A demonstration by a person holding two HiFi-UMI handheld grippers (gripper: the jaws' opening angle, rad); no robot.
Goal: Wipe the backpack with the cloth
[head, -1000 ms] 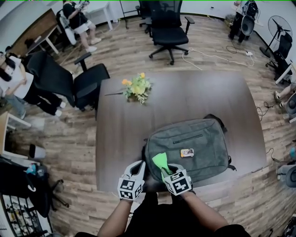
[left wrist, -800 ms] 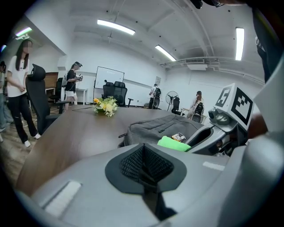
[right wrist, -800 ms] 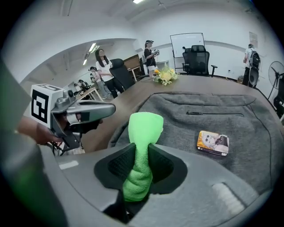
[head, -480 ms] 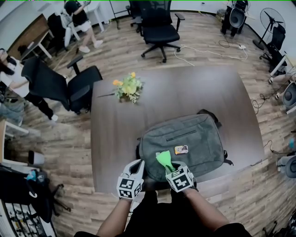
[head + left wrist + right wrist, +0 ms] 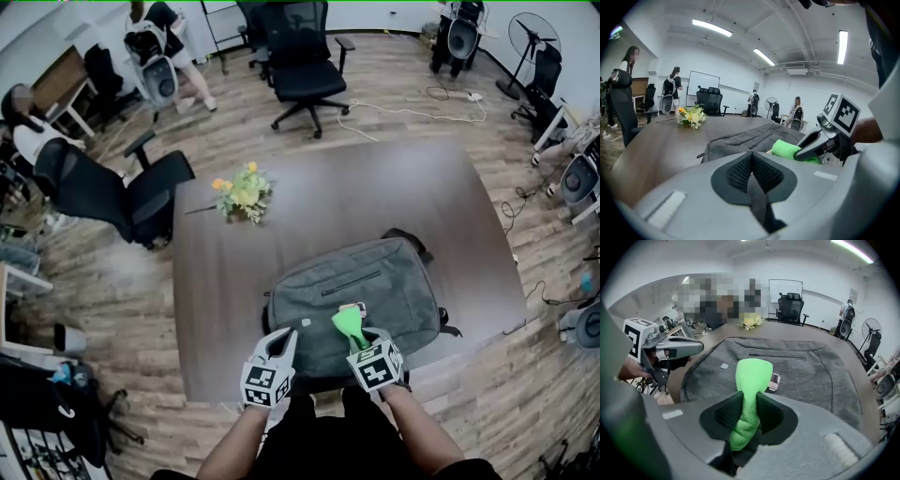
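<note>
Showing the approach stage of the wipe, with no stroke yet evident. Room: an open office with a wood-plank floor (image 5: 412, 89) and black office chairs (image 5: 302, 66) beyond the work area. Surface: a dark tabletop (image 5: 403, 192), mostly bare, carrying yellow flowers (image 5: 239, 195) toward its far left and a grey backpack (image 5: 384, 281) lying flat at the near edge, front panel up. The right claw (image 5: 360, 344), over the backpack's near edge, is clenched on a bunched green cloth (image 5: 350, 324) whose free end juts forward above the fabric; contact cannot be confirmed. The left claw (image 5: 280, 344), at the backpack's near-left corner, is pressed closed on nothing. A small tag (image 5: 774, 379) lies on the panel just beyond the cloth. The next move probably calls for lowering the cloth end onto the panel and sweeping across it, the left claw steadying the backpack.
</note>
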